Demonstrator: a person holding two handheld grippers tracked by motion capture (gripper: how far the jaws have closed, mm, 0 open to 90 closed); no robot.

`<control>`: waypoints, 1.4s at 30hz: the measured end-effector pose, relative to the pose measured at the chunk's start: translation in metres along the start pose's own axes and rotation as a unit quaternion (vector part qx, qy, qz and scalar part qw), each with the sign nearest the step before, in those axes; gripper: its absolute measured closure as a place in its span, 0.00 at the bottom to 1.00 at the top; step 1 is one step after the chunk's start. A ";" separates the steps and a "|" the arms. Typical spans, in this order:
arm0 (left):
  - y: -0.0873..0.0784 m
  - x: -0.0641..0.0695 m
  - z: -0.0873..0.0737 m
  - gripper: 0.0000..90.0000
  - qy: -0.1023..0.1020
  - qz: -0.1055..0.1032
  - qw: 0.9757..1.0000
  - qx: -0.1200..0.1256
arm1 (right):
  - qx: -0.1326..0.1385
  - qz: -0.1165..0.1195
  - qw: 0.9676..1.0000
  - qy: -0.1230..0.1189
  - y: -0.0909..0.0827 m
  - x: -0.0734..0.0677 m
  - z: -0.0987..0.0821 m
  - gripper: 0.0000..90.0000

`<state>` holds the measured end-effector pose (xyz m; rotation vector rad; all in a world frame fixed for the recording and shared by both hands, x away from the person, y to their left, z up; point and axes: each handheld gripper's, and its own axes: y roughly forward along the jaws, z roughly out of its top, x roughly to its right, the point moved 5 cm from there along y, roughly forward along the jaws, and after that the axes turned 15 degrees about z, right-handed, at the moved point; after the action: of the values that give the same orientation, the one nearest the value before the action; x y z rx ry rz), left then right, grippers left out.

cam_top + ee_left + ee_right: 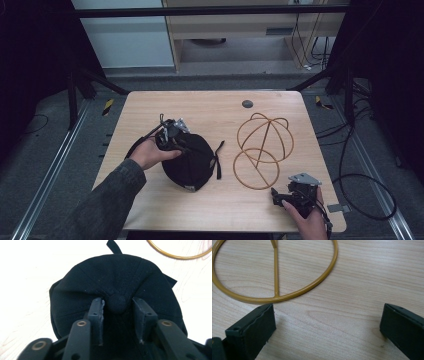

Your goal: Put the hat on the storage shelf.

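Two details were given by the left gripper view alone: the left tongs (pixel 117 307) were pinched on the crown fabric of the black cap (pixel 117 277), with its top button (pixel 117 303) between the jaws. The cap was seen from above lying mid-table (pixel 210 105) beside the gold wire stand (pixel 262 150), on pale wood over grey flooring. The right tongs (pixel 327 325) were held wide open and empty.
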<state>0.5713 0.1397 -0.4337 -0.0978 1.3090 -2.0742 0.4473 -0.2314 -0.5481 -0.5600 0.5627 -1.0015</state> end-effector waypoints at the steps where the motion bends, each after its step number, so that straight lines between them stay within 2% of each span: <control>1: 0.000 0.000 0.000 0.77 0.002 0.002 1.000 0.000 | 0.000 0.000 1.000 0.000 0.000 0.000 0.000 0.00; 6: -0.003 0.002 0.000 0.81 0.001 0.007 1.000 0.006 | 0.000 0.000 1.000 0.000 0.000 0.000 0.000 0.00; 7: -0.008 0.003 0.002 0.81 -0.005 0.009 1.000 0.021 | 0.000 0.000 1.000 0.000 0.000 0.000 0.000 0.00; 11: -0.019 0.003 0.005 0.81 -0.009 0.016 0.999 0.039 | 0.000 0.000 1.000 0.000 0.000 0.000 0.000 0.00; 16: -0.035 0.003 0.009 0.82 -0.002 0.024 0.998 0.050 | 0.000 0.000 1.000 0.000 0.000 0.000 0.000 0.00; 28: -0.064 -0.001 0.017 0.82 -0.007 0.034 0.996 0.084 | 0.000 0.000 1.000 0.000 0.000 0.000 0.000 0.00; 35: -0.086 -0.011 0.023 0.82 -0.016 0.045 0.993 0.104 | 0.000 -0.001 1.000 0.001 0.000 0.000 0.000 0.00; 39: -0.096 -0.011 0.027 0.82 -0.015 0.051 0.992 0.114 | 0.000 -0.002 1.000 0.002 0.000 0.000 0.000 0.00; 42: -0.111 -0.010 0.032 0.82 -0.012 0.061 0.990 0.125 | 0.000 -0.002 1.000 0.001 0.000 0.000 0.000 0.00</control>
<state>0.5368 0.1504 -0.3238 0.0655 1.0045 -2.1060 0.4479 -0.2314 -0.5481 -0.5602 0.5647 -1.0059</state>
